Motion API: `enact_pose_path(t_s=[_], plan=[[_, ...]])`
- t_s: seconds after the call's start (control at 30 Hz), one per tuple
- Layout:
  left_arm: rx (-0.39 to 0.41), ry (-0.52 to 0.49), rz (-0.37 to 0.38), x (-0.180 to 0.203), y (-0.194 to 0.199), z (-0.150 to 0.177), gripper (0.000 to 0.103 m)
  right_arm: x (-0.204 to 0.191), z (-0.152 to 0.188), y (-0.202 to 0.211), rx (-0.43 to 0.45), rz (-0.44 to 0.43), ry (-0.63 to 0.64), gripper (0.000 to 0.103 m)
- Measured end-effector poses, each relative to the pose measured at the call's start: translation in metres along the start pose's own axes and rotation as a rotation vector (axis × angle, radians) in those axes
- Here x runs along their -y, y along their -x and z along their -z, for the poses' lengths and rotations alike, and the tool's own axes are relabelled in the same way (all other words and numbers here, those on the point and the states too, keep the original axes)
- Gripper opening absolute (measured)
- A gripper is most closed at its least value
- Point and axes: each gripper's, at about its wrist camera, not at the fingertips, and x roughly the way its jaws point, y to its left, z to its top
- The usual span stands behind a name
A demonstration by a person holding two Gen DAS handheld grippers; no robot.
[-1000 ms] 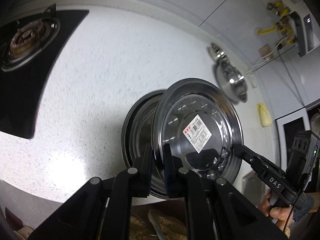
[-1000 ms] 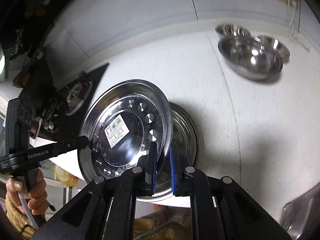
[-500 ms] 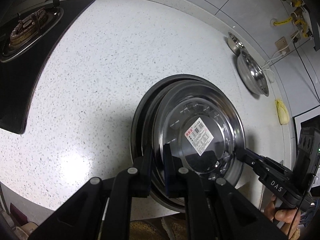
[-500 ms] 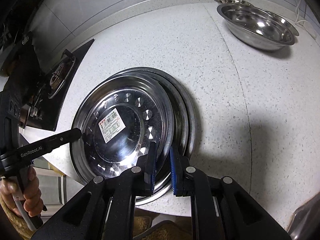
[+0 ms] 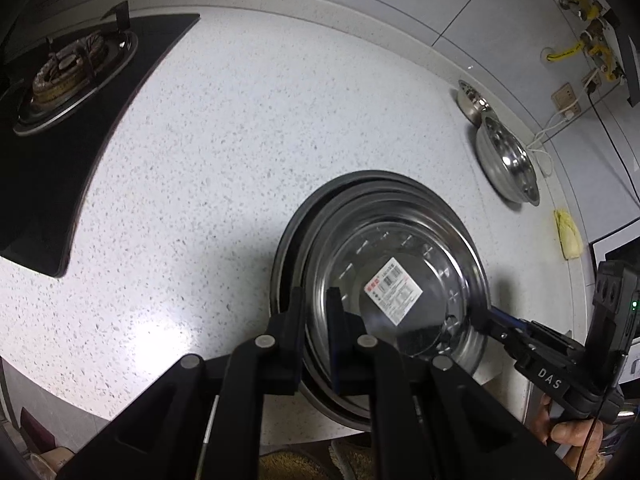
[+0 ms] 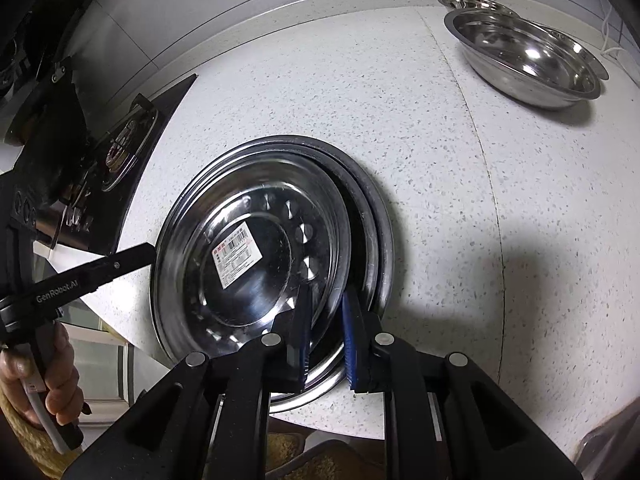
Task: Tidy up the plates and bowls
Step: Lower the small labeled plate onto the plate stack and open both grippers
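Speckled white counter (image 5: 248, 152) carries your plate stack (image 6: 372, 216). Left gripper (image 5: 316, 312) is clamped on the top plate (image 5: 400, 280) rim at 8 o'clock; right gripper (image 6: 326, 316) pads, just opening, look barely apart astride the 4 o'clock rim. Stiff, light, slick steel: pinch only that thin lip.

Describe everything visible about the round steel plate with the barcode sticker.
The round steel plate with the barcode sticker is shiny, with a broad rim, oval dimples around its well and a white-and-red label at its centre. It lies almost flat on a stack of similar plates on the speckled white countertop. The left gripper and right gripper straddle opposite rim edges, the right's jaws just opening.
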Motion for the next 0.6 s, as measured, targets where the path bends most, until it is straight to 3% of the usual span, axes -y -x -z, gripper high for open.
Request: enact_pose_path(t_s=[0.37,0.43,0.47,0.6], plan=[[0.016,0.033,0.011,-0.005,0.009,-0.008,0.010,-0.001,0.001,0.004,0.013,0.020,0.005,0.015],[0.023,0.041,0.006,-0.007,0.010,-0.009,0.017,-0.002,0.001,0.007,0.018,0.025,0.016,0.016],[0.026,0.049,0.007,-0.009,0.011,-0.009,0.030,-0.002,0.002,0.008,0.020,0.023,0.018,0.016],[0.041,0.074,0.018,-0.014,0.015,-0.012,0.038,-0.008,0.001,0.014,0.044,0.048,0.048,0.026]])
